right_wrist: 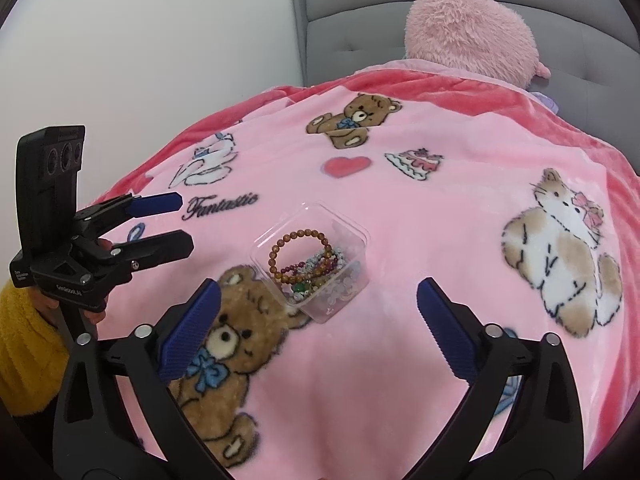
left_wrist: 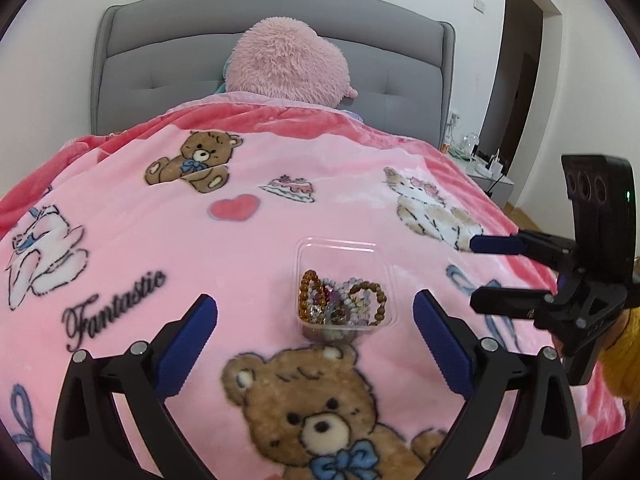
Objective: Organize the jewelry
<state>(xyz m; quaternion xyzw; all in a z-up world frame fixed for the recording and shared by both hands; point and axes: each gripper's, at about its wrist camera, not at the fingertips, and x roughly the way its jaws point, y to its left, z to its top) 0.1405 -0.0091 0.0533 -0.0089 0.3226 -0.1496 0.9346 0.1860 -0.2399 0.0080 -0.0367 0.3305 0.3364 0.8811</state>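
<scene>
2 grippers hover over a bed spread with a pink plush blanket (left_wrist: 280, 240) printed with bears, cats, a heart and the word "Fantastic". On it sits a small clear square plastic box (left_wrist: 344, 292), and inside lies a tangle of beaded bracelets (left_wrist: 342, 300), amber-brown, purple, pale grey and 1 green bead among them.

In the left wrist view, the left gripper (left_wrist: 316, 344) has its blue-padded jaws spread wide and released, nothing between them; the box sits just ahead, between the 2 pad tips. The right gripper (left_wrist: 480, 274) comes in from the right side, jaws also released and bare, its tips apart from the box. A yellow fuzzy sleeve (right_wrist: 28, 340) shows behind the left gripper's handle in the right wrist view.

At the head of the bed, a fluffy pink plush cushion (left_wrist: 286, 60) leans against a grey padded headboard (left_wrist: 160, 60), well apart from the box. A bedside table (left_wrist: 486, 172) with small items stands beyond the bed's right edge. Around the box the blanket lies flat and bare on all sides.
</scene>
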